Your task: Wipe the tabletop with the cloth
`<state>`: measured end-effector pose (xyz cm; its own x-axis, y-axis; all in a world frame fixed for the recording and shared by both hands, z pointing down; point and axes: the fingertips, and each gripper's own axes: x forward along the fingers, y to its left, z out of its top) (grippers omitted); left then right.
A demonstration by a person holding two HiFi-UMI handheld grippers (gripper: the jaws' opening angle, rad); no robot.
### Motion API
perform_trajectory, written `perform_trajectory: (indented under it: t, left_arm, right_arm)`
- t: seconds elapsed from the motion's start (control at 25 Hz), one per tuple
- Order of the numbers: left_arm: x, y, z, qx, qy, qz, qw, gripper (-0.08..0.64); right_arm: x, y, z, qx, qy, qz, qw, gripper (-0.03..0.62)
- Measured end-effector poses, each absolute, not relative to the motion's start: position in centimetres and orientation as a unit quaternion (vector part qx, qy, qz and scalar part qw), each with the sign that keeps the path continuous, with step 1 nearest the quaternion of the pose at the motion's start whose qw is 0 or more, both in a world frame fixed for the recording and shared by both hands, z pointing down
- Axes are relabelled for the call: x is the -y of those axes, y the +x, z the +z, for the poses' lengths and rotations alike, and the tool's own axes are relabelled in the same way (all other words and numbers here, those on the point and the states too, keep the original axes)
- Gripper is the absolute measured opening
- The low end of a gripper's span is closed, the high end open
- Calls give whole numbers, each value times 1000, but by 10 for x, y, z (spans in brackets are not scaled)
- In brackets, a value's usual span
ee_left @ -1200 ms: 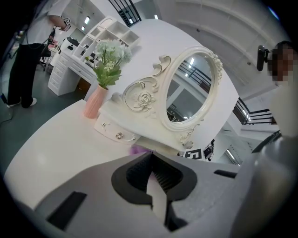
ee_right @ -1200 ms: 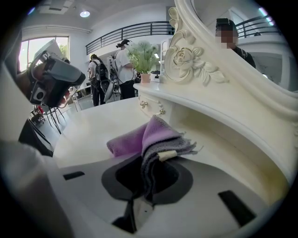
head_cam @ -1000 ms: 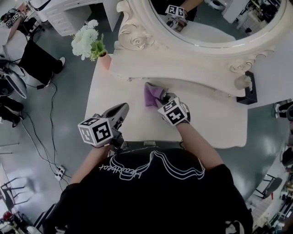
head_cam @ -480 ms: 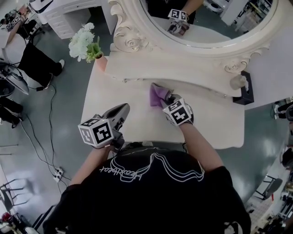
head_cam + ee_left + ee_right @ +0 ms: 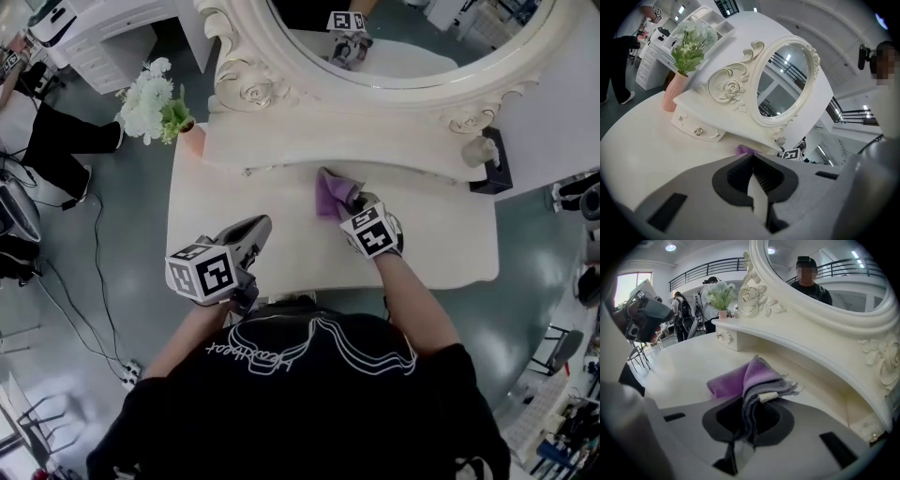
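On my feed, the head view shows a dull grey-green floor [image 5: 131, 225] all round a cream dressing table, whose tabletop [image 5: 216, 197] fills the centre of the frame. A big oval mirror [image 5: 441, 47] in a carved, scrolled frame rises along the top. In the left gripper view I see a shallow drawer ledge [image 5: 698, 131] with small metal knobs beneath it. At the head view's upper left stands a white drawer unit [image 5: 103, 47]. A white power strip [image 5: 131, 373] lies on the floor at lower left. The right gripper view gives me a bright window [image 5: 633, 287] at upper left, a dark balcony railing [image 5: 708, 266] and a round ceiling lamp [image 5: 671, 247].
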<state>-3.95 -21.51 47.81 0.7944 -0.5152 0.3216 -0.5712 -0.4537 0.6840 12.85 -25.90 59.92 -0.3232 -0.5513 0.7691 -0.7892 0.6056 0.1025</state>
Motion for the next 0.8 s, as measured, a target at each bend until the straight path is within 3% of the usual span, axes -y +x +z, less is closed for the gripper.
perform_trajectory:
  t: [0.8]
  left_arm:
    - [234, 1, 470, 269, 873, 41, 406, 5]
  right_arm:
    - [238, 208, 601, 748, 479, 164, 429, 51]
